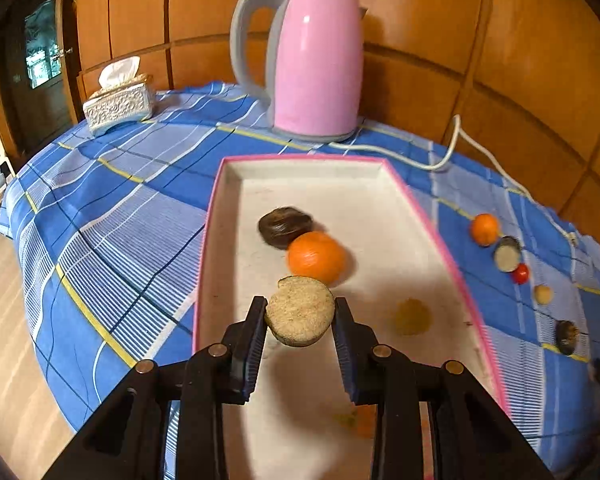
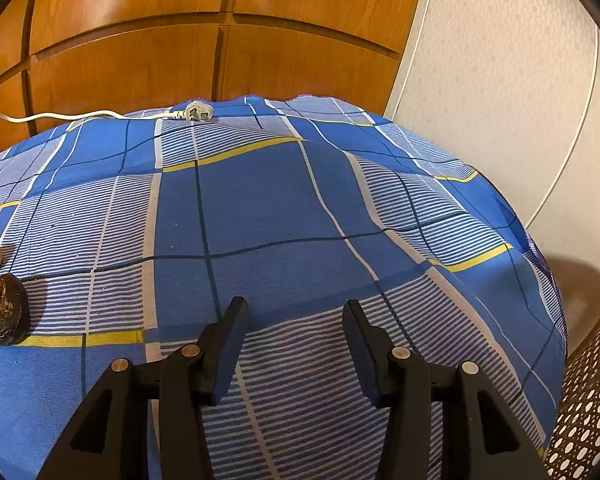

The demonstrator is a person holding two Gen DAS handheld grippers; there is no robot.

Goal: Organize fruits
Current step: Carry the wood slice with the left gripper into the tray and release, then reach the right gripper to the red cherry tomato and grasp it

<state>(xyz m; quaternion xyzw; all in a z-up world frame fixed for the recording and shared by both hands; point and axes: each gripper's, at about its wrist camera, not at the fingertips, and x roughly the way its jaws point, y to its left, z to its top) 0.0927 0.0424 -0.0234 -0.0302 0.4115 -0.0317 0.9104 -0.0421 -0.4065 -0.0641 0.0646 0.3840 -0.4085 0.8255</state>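
Left gripper (image 1: 300, 312) clamps a tan cut-faced fruit half (image 1: 299, 310) above the pink-rimmed tray (image 1: 440, 240), with an orange (image 1: 316, 256) just beyond the tips, a dark brown fruit (image 1: 284, 226) behind that, a pink kettle (image 1: 312, 60) farther off, and five small fruits lined up to the right on the blue checked cloth (image 1: 120, 200).

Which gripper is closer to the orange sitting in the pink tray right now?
Left. The left gripper, shut on a cut fruit half, hangs just in front of the orange over the pink tray. The right gripper hovers over bare tablecloth.
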